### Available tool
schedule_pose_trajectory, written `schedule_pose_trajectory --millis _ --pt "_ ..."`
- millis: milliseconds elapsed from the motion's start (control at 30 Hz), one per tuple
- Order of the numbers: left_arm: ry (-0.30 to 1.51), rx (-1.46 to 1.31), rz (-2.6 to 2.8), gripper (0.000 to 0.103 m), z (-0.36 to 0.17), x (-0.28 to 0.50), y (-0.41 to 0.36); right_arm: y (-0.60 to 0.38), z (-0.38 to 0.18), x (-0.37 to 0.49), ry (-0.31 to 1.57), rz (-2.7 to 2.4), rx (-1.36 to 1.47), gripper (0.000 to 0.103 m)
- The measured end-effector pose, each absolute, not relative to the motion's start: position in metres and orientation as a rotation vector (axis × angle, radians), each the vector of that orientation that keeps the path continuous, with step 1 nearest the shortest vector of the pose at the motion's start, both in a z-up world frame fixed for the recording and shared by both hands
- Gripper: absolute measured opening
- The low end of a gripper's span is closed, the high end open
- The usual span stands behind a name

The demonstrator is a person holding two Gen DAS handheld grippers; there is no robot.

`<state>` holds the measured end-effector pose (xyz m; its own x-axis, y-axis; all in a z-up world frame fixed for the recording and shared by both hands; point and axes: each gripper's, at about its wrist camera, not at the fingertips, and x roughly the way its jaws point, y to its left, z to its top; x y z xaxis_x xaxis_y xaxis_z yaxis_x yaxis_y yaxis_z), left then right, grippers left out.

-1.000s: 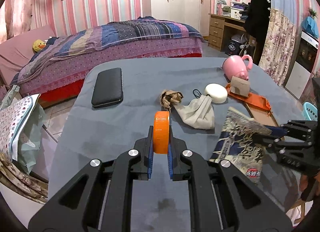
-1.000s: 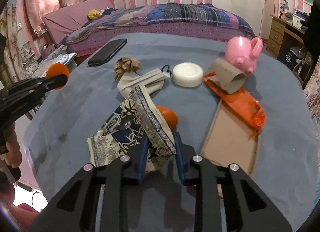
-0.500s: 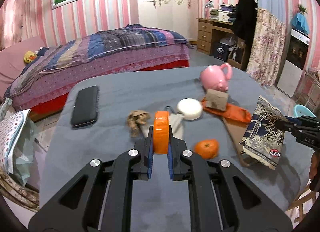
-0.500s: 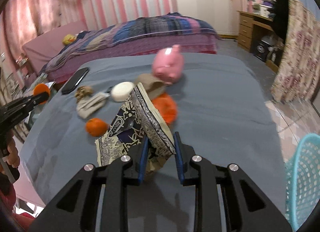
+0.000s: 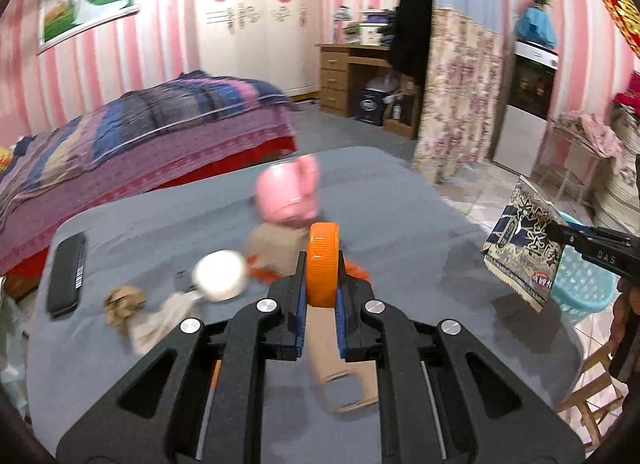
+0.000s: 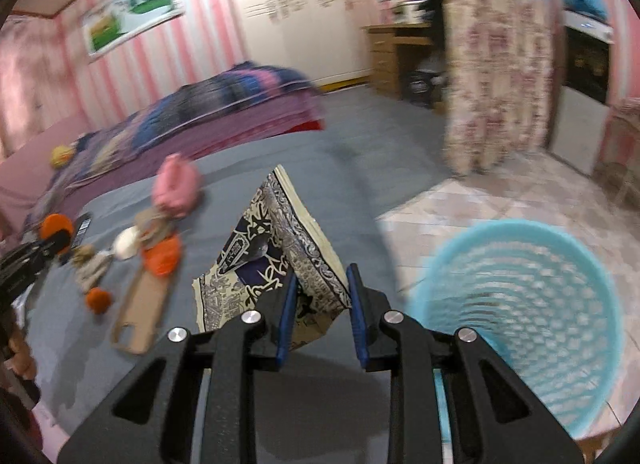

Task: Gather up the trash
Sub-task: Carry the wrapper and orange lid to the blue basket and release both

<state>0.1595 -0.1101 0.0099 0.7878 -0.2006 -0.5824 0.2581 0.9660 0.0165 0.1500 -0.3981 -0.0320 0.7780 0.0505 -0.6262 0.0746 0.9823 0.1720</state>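
My left gripper (image 5: 320, 284) is shut on an orange bottle cap (image 5: 322, 260), held on edge above the grey table (image 5: 400, 224). My right gripper (image 6: 320, 296) is shut on a patterned snack wrapper (image 6: 276, 248), which hangs over the table's right edge; the wrapper (image 5: 520, 248) also shows at the right of the left wrist view. A light blue mesh basket (image 6: 520, 304) stands on the floor just right of the right gripper. On the table lie an orange wrapper (image 6: 162, 258), a crumpled brown paper (image 5: 124, 302), a tangerine (image 6: 99, 300) and a cardboard strip (image 6: 140, 312).
A pink pig-shaped jug (image 5: 290, 194), a white round box (image 5: 220, 276), a grey pouch (image 5: 160, 316) and a black phone (image 5: 67, 272) sit on the table. A bed (image 5: 140, 132) lies behind it, with a desk (image 5: 352, 76) and a flowered curtain (image 5: 460, 96) to the right.
Both grippers have swung to the right with their loads. The snack wrapper has left the table's middle for its right edge, and the blue basket has come into the right wrist view.
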Motion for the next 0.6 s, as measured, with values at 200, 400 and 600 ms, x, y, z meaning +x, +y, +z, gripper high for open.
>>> schedule_pose_trajectory --millis 200,400,600 --pt "0.617 0.132 -0.34 0.01 0.011 0.167 -0.17 -0.466 -0.029 0.13 0.646 -0.216 0.223 0.025" --pt "0.612 0.174 -0.43 0.01 0.01 0.168 -0.229 -0.517 -0.026 0.106 0.609 -0.36 0.255 0.025" --pt "0.617 0.198 -0.534 0.01 0.006 0.164 -0.286 -0.551 -0.029 0.092 0.59 -0.45 0.282 0.025"
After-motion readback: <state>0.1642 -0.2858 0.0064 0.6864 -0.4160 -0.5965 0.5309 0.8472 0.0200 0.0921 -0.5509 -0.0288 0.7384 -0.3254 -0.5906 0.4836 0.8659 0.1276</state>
